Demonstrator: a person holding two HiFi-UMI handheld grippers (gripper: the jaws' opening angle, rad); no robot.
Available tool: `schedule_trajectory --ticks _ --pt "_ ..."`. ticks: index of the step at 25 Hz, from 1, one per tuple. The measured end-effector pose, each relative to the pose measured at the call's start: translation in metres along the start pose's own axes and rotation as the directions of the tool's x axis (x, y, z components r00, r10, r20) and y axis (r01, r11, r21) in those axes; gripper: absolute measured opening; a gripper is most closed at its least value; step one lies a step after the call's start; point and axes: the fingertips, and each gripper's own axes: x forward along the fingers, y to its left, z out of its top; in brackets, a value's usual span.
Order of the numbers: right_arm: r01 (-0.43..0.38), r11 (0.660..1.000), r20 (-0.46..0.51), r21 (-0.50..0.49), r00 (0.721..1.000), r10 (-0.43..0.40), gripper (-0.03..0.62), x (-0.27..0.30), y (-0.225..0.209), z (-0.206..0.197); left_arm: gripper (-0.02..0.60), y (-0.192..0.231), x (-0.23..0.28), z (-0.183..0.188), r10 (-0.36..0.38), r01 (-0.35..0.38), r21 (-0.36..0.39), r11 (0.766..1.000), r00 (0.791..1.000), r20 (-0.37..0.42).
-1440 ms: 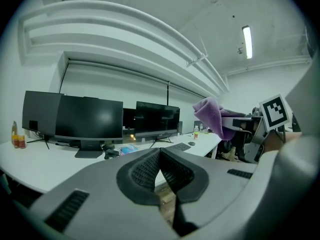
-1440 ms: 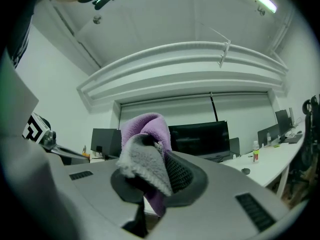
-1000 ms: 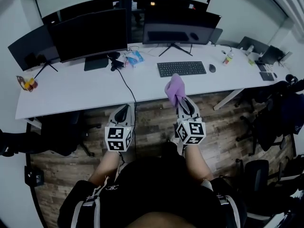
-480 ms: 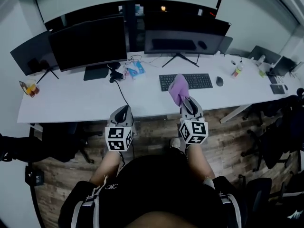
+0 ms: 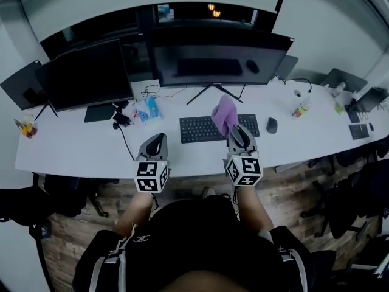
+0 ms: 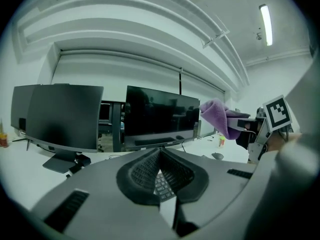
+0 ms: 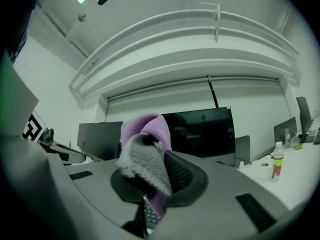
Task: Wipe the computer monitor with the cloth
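A wide dark monitor (image 5: 219, 56) stands at the back of the white desk (image 5: 79, 148), straight ahead. My right gripper (image 5: 236, 135) is shut on a purple cloth (image 5: 225, 115), held above the keyboard (image 5: 200, 129) and short of the screen. In the right gripper view the cloth (image 7: 146, 146) bunches over the jaws, with the monitor (image 7: 205, 133) behind it. My left gripper (image 5: 153, 145) hangs over the desk's front edge, shut and empty. In the left gripper view its pads (image 6: 142, 171) meet, and the monitor (image 6: 160, 116) and the cloth (image 6: 220, 118) show ahead.
A second monitor (image 5: 85, 75) stands to the left and a third (image 5: 18, 85) at the far left. A mouse (image 5: 271, 125), a bottle (image 5: 299, 109) and a blue packet (image 5: 148, 109) lie on the desk. Chairs (image 5: 358, 187) stand at the right, over the wooden floor.
The desk and middle monitor have come closer and now sit straight ahead. Both grippers have gone from over the floor to over the desk's front part, the cloth still held.
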Motion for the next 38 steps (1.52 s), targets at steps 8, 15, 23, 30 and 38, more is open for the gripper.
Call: schedule_trajectory --ticks 8,15,23,30,38 --pt "-0.056 0.998 -0.034 -0.003 0.998 0.056 0.057 0.064 -0.105 0.009 0.012 -0.055 0.103 0.042 0.015 -0.015 -0.012 1.0 1.0 0.008" --pt "-0.05 0.999 -0.013 -0.005 0.999 0.05 0.055 0.093 -0.131 0.018 0.012 -0.062 0.147 0.05 -0.02 0.02 0.004 1.0 1.0 -0.007" --pt "-0.011 0.995 0.03 -0.102 0.999 0.014 0.057 0.114 -0.16 0.04 0.012 -0.056 0.167 0.053 -0.019 0.019 0.0 1.0 1.0 -0.011" --pt "0.063 0.974 0.114 -0.218 0.993 -0.038 0.057 0.132 -0.202 0.088 0.012 -0.048 0.167 0.047 0.007 -0.008 -0.01 1.0 1.0 -0.021" --pt "0.164 0.955 0.212 -0.247 0.971 -0.112 0.057 0.145 -0.251 0.141 0.012 -0.041 0.163 0.044 0.028 -0.028 -0.017 0.999 0.999 -0.028"
